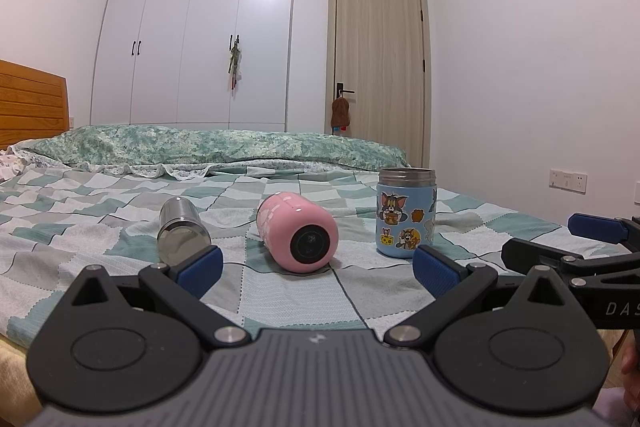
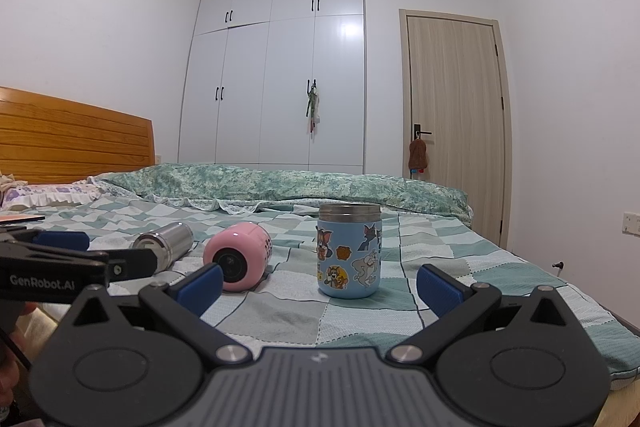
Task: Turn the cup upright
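Three cups sit on the bed (image 1: 100, 211), on a quilt of green, grey and white checks. The pink cup (image 1: 298, 231) lies on its side in the middle, its dark round base turned toward the cameras. To its left a stainless steel cup (image 1: 182, 233) also lies on its side, near the pink one but apart from it. To the right stands the blue cartoon-sticker cup (image 1: 406, 213), upright, with a bare metal rim at the top and its mouth open upward.

The left tongs (image 1: 316, 267) hover low over the near edge of the bed with their blue pads spread wide and nothing between them; the pink cup lies ahead of the gap, untouched. In the right wrist view the right tongs (image 2: 318, 285) are likewise spread wide and hold nothing, and the blue cup (image 2: 349, 251) stands ahead of their gap, clear of both pads. The left tongs show at the left edge of that view, in front of the steel cup (image 2: 168, 241) and beside the pink cup (image 2: 238, 255).

Behind the cups a rolled green floral duvet (image 1: 216, 145) lies across the bed. A wooden headboard (image 2: 76, 135) stands at the left, a white wardrobe (image 1: 192, 35) fills the far wall, and a pale wooden door (image 1: 380, 67) is closed beside it.
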Demonstrator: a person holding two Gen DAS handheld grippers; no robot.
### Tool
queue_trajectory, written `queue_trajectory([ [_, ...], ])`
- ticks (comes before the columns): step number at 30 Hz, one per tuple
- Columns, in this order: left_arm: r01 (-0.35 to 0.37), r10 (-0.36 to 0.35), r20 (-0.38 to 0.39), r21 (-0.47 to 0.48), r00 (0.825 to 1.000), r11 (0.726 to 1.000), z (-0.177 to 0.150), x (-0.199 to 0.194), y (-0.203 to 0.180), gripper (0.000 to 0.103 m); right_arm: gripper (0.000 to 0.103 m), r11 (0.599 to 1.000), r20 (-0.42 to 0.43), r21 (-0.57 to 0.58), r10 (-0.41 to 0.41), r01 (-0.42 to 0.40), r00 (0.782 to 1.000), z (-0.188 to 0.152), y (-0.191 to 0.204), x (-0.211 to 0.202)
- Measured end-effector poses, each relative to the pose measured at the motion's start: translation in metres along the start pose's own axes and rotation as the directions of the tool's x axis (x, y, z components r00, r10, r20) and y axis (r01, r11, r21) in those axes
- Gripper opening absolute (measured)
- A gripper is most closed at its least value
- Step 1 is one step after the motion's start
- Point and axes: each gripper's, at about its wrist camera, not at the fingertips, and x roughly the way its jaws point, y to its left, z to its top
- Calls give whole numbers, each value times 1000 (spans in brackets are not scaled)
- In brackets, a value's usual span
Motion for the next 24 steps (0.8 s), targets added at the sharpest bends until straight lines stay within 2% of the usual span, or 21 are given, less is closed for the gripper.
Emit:
queue_trajectory([
  [16, -7, 7, 3, -4, 1000, 1000, 6, -2, 5, 103, 103, 1000, -13, -5, 7, -8, 1000, 5, 0, 3],
  [24, -42, 42, 5, -4, 999, 999, 24, 4, 34, 103, 103, 996, -28, -25, 84, -85, 996, 27, 13, 26],
])
